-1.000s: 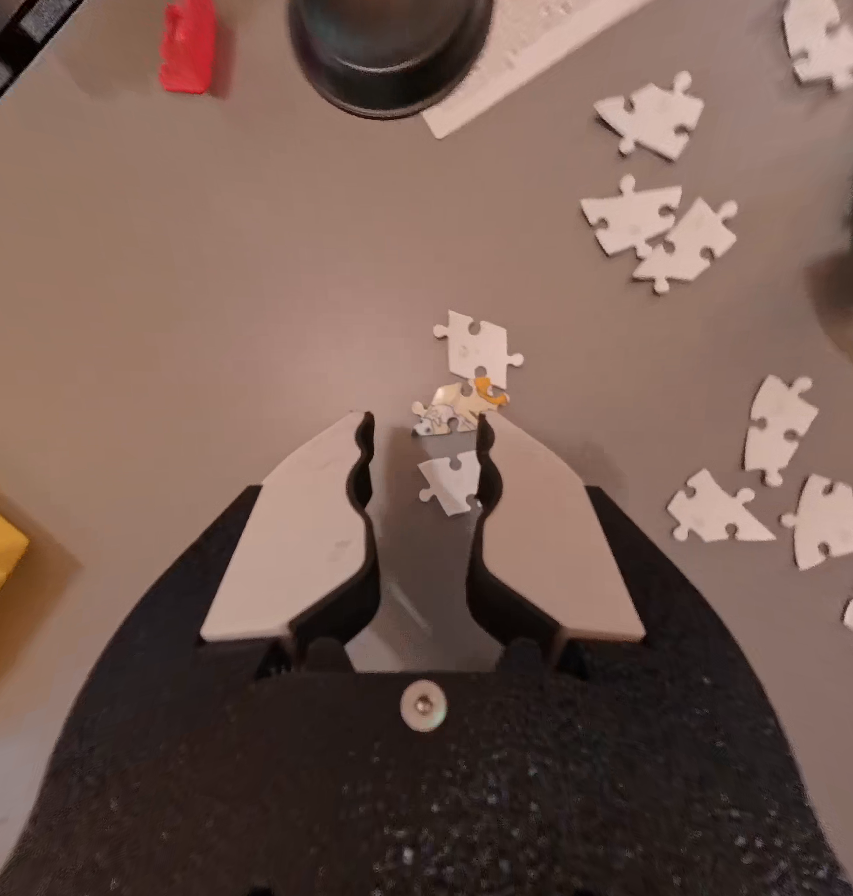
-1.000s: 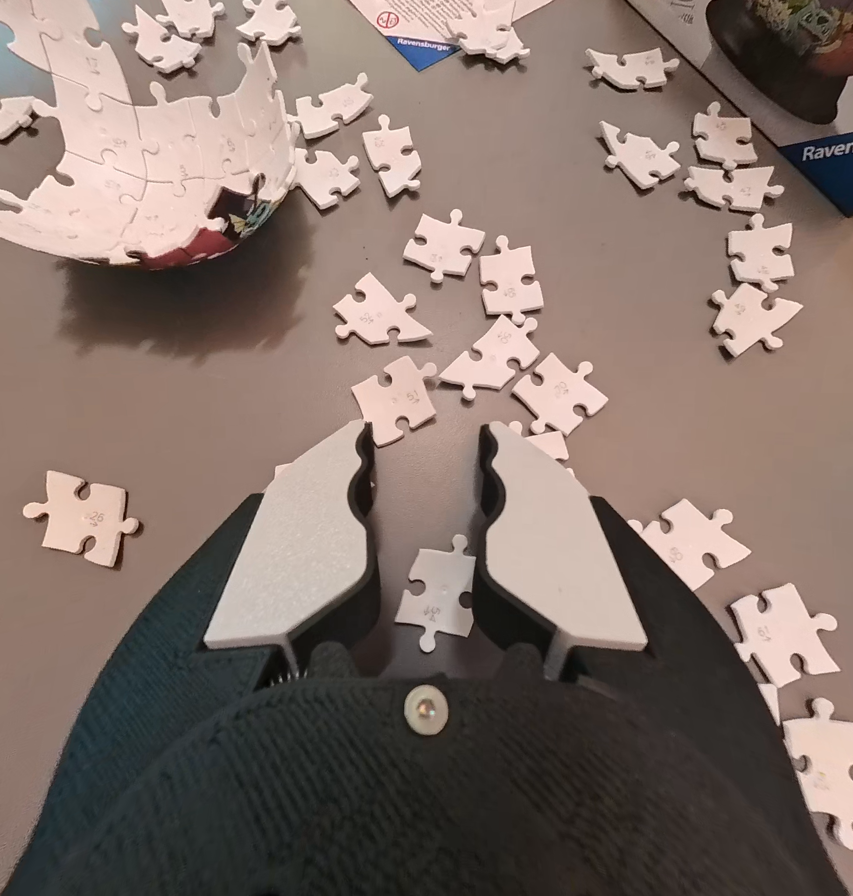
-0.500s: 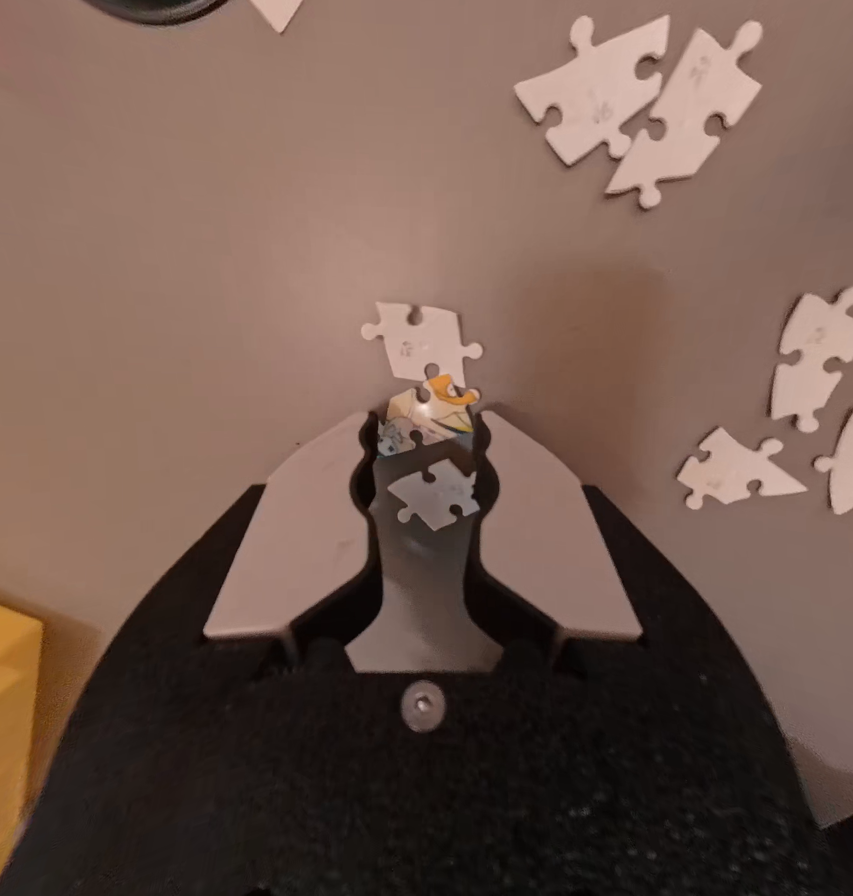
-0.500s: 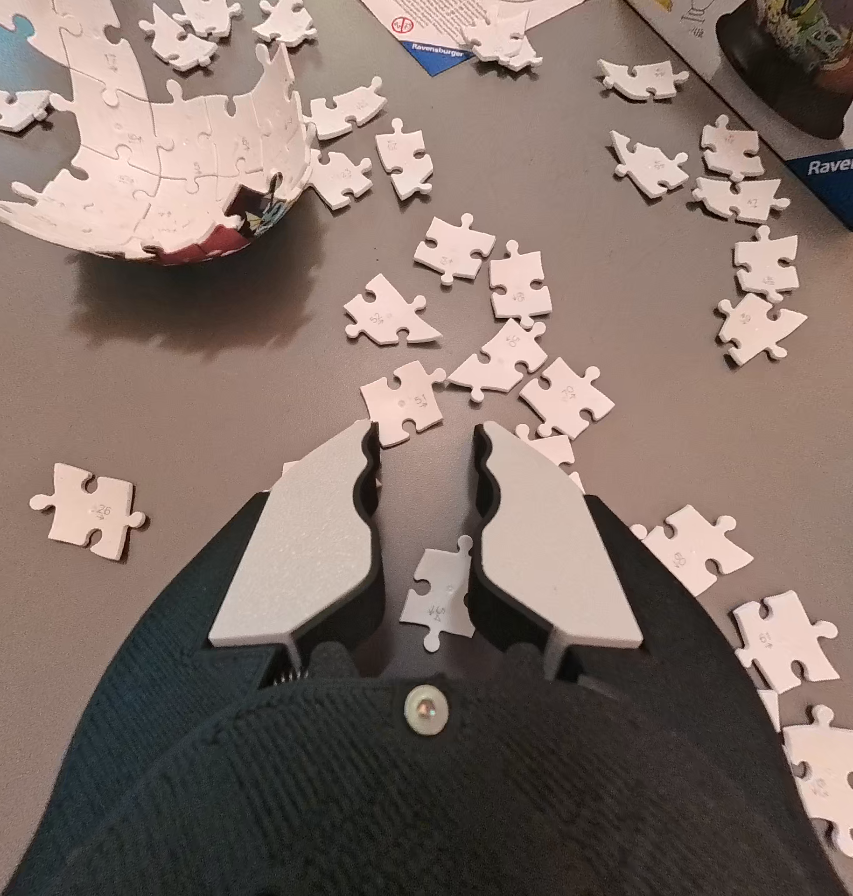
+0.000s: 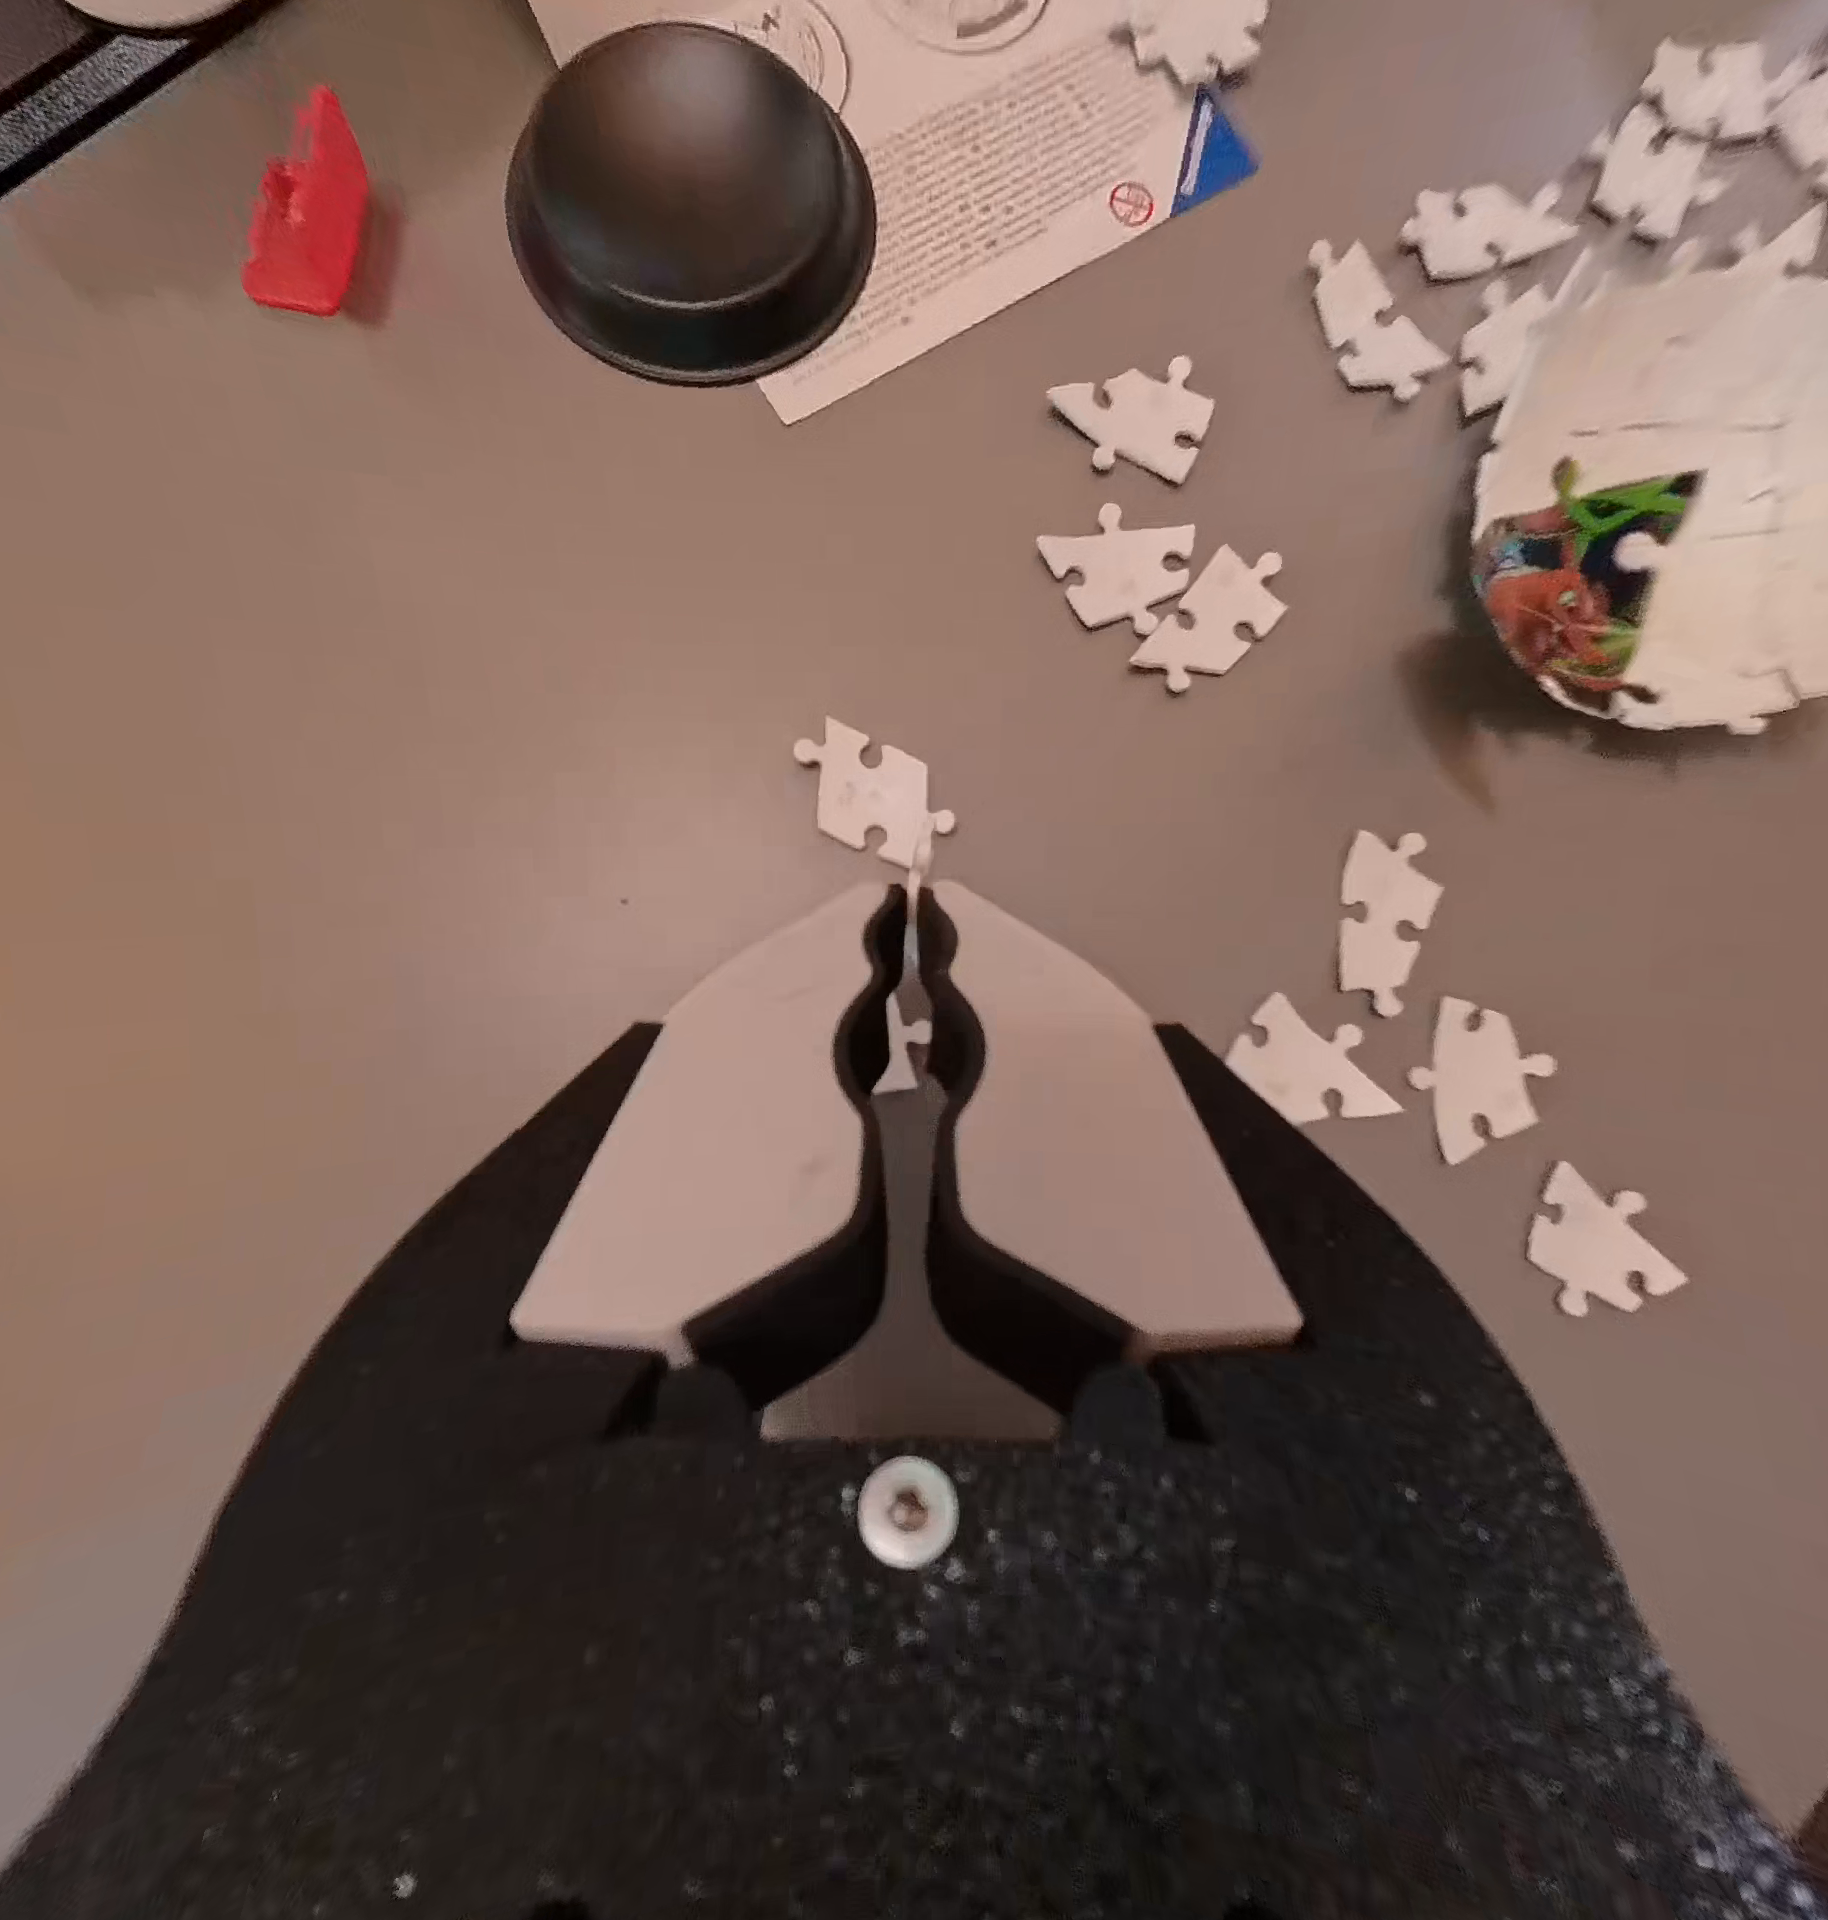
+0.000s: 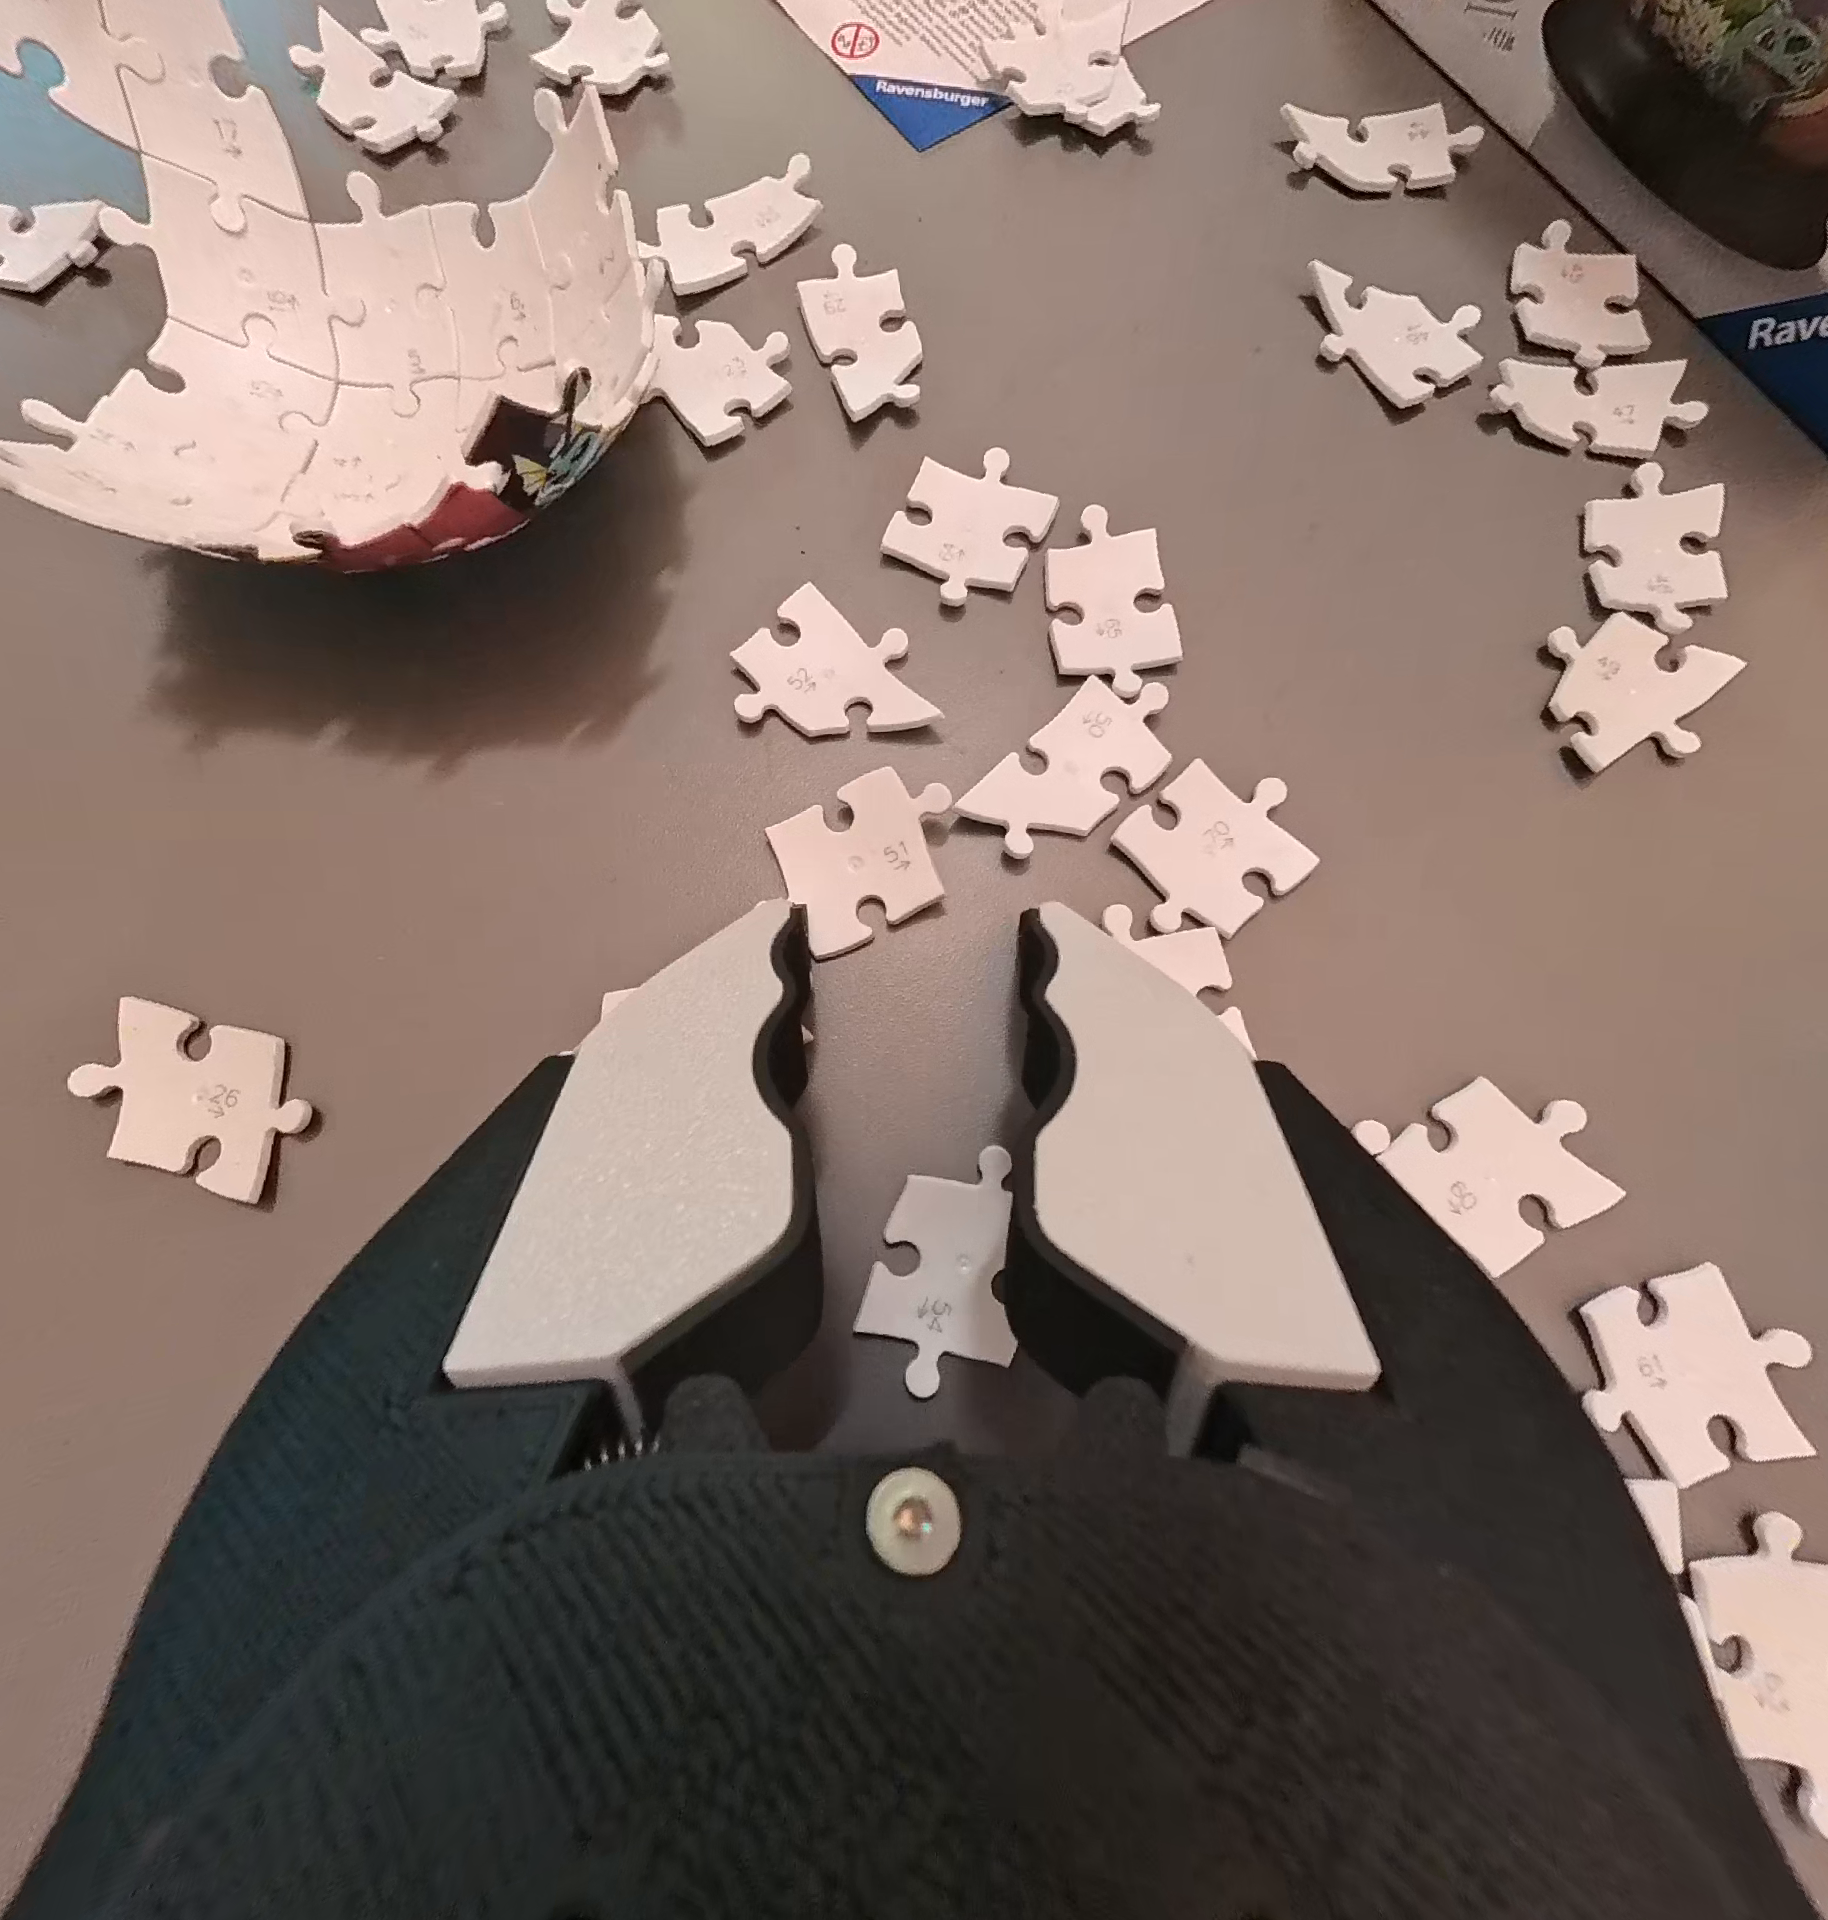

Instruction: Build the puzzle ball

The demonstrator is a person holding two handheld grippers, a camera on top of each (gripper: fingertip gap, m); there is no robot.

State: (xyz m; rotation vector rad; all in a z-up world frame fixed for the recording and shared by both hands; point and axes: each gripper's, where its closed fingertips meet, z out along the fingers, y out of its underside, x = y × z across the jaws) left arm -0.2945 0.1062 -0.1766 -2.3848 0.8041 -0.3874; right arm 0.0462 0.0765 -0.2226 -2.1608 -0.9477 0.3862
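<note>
Half-built ball (image 6: 297,343): sits on the grey table (image 5: 370,727) off to the left of the right gripper, a curved shell with its white numbered backs facing up and colourful print showing through a gap at its lower edge; in the left wrist view it lies far right.

Loose pieces (image 6: 1086,613): scattered white-side up between the ball and the box (image 6: 1720,156).

Left gripper (image 5: 915,899): a second ago spread above a small joined cluster, now pinched nearly closed on a piece held edge-on (image 5: 918,883) and raised off the table. So one piece looks picked for fitting.

Right gripper (image 6: 915,920): unchanged, jaws apart, holding nothing, a piece (image 6: 941,1288) lying beneath them.
</note>
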